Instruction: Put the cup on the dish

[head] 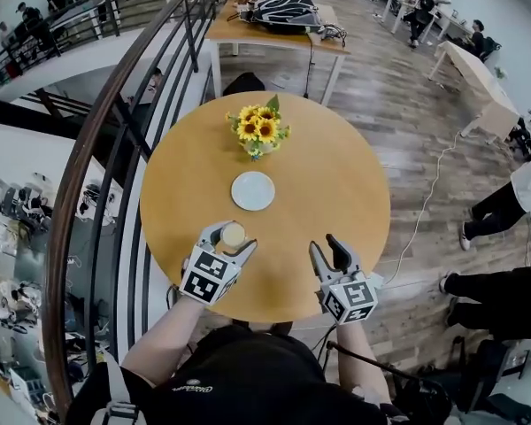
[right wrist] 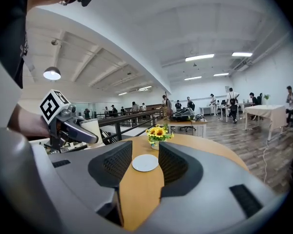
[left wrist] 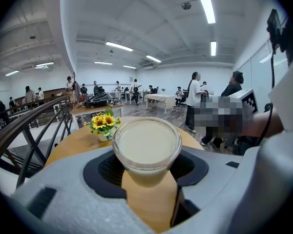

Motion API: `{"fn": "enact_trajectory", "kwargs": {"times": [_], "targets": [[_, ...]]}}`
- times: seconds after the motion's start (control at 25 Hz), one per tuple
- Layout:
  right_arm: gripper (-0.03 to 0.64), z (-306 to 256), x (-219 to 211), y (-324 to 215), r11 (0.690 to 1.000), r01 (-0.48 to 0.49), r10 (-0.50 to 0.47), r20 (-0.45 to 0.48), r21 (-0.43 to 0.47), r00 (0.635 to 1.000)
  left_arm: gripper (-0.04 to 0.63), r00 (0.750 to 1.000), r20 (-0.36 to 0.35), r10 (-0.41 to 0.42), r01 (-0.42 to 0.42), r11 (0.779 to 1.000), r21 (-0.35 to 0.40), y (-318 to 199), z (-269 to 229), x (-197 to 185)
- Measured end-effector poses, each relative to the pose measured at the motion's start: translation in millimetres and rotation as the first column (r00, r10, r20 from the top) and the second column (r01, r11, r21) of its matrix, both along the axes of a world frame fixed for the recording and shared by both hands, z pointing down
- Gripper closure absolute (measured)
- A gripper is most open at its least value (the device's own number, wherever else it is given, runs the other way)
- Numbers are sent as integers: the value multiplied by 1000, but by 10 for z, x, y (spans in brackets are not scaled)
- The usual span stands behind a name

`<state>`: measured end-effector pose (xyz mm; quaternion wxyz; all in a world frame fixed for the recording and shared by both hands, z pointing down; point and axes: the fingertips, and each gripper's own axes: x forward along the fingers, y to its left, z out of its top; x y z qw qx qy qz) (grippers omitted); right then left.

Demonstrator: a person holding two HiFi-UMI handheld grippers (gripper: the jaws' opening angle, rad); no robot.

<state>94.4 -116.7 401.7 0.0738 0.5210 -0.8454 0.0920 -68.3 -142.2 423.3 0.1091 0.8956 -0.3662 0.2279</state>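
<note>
The fingers (left wrist: 100,172) of the left gripper (head: 233,237) stand about half open and are closed on the cup (left wrist: 146,147), with their dark ribbed pads pressing its wall from both sides. The cup is a small round one of clear glass, upright, with a thin smooth rim, and it is filled almost to the top with something pale and creamy. It is over the near part of the desk (head: 336,175), apart from the dish (head: 252,190). The dish is a flat, round, white plate that lies near the middle of the desk, just in front of a small pot of sunflowers (head: 259,129). The fingers of the right gripper (head: 326,246) are moderately apart and hold nothing. The desk is round, of smooth light wood.
</note>
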Motion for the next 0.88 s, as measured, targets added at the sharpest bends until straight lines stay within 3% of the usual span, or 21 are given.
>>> {"fn": "enact_trajectory", "kwargs": {"times": [0.12, 0.52, 0.88], "targets": [[463, 33, 73, 11, 1000, 3, -3, -38, 5, 999, 342, 1000, 11, -12, 12, 1000, -3, 27, 6, 78], [463, 11, 173, -74, 999, 45, -45, -45, -5, 998, 342, 999, 20, -33, 33, 999, -2, 21, -45, 218], [463, 308, 46, -158, 994, 86, -89, -50, -74, 995, 342, 999, 30, -41, 43, 998, -40, -43, 152, 199]]}}
